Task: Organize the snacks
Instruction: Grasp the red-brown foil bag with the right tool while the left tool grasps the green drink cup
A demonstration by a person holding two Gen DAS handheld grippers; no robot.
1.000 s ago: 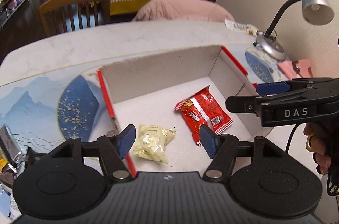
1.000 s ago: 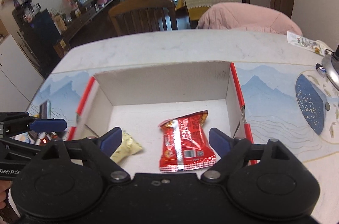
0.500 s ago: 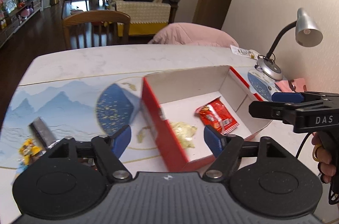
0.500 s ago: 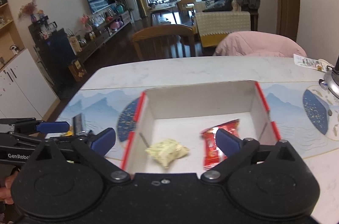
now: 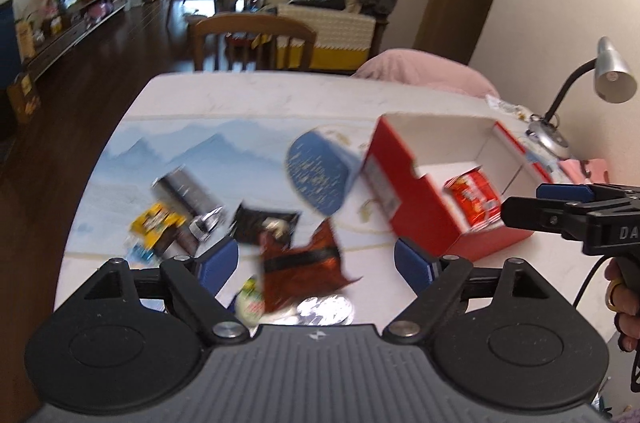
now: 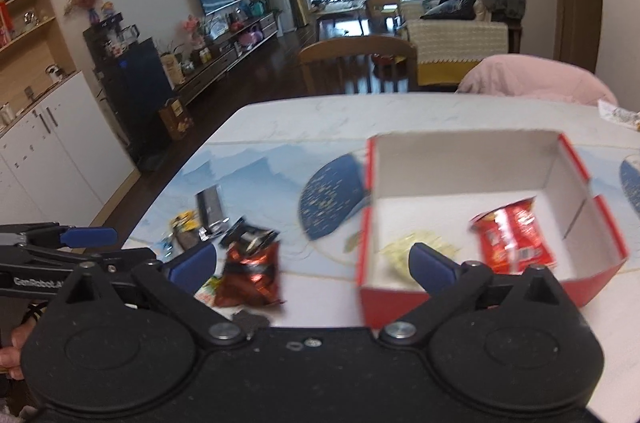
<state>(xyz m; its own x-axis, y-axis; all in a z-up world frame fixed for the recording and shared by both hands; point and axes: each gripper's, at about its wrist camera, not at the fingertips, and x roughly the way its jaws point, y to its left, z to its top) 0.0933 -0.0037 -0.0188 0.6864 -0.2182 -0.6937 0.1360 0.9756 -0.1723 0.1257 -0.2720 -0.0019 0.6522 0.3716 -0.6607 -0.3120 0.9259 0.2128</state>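
Left wrist view: left tool [image 5: 316, 261] opening wide, nothing pinched, right over brown snack bag [image 5: 298, 269] at bottom middle, long side pointing up. Right tool [image 6: 312, 257] wide too, empty, farther off.

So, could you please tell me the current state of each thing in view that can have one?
Box: open-topped, upright on the table.
Red packet: lying inside the box.
Yellow packet: lying inside the box.
Dark red packet: loose on the table, outside the box.
Black packet: on the table, outside the box.
Left gripper: jaws opening, nothing gripped.
Right gripper: open, nothing gripped.
Lamp: appears unlit.
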